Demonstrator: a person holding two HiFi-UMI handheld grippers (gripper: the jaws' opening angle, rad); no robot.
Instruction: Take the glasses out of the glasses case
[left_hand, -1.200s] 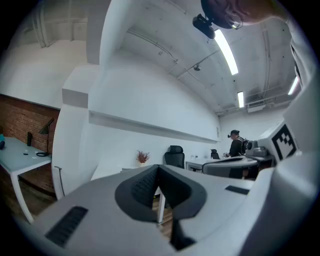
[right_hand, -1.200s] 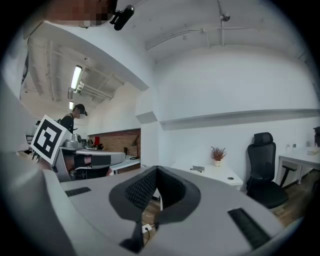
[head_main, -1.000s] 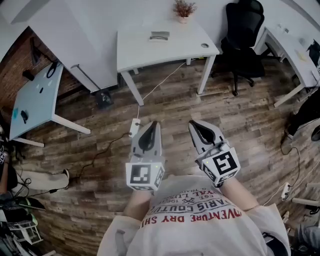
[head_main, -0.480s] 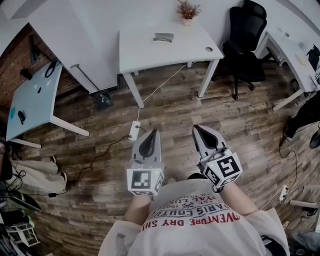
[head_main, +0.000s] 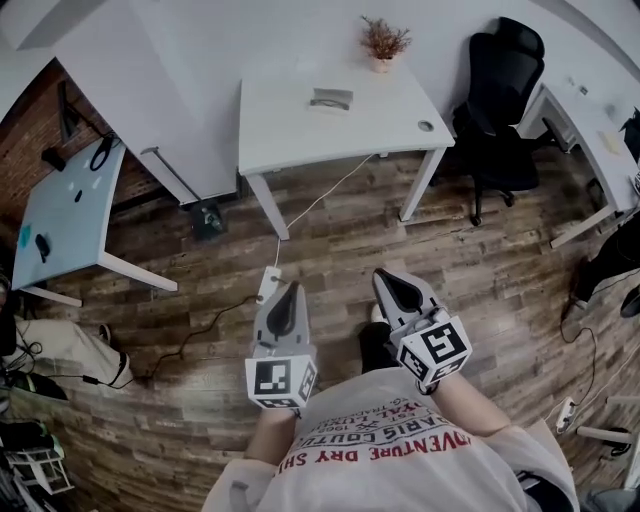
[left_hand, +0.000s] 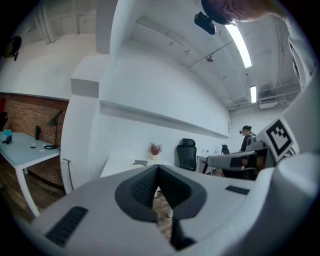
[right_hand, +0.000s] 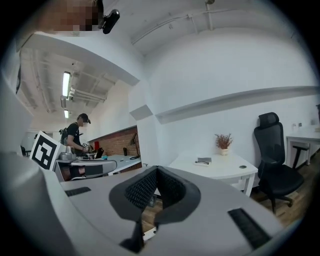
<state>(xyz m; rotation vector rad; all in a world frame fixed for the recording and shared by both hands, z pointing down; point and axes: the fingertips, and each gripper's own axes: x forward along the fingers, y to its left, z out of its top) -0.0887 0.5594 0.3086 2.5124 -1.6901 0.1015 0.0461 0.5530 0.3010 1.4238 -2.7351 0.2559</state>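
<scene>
A small grey glasses case (head_main: 331, 98) lies near the back of a white table (head_main: 300, 120), far ahead of me. It also shows small in the left gripper view as the case (left_hand: 140, 162) and in the right gripper view as the case (right_hand: 203, 161); the glasses are too small to make out. My left gripper (head_main: 291, 287) and right gripper (head_main: 384, 277) are held side by side close to my chest, over the wooden floor, well short of the table. Both are shut with nothing between the jaws (left_hand: 158, 168) (right_hand: 157, 169).
A potted plant (head_main: 383, 42) stands at the table's back edge, a small round object (head_main: 426, 126) at its right corner. A black office chair (head_main: 500, 80) is right of the table, a pale desk (head_main: 70, 205) left. A cable and power strip (head_main: 268, 283) lie on the floor. A person (right_hand: 75, 135) stands far off.
The table has slid down and to the right in the head view, and both grippers now sit lower and closer to my body. A dark shoe now shows between them.
</scene>
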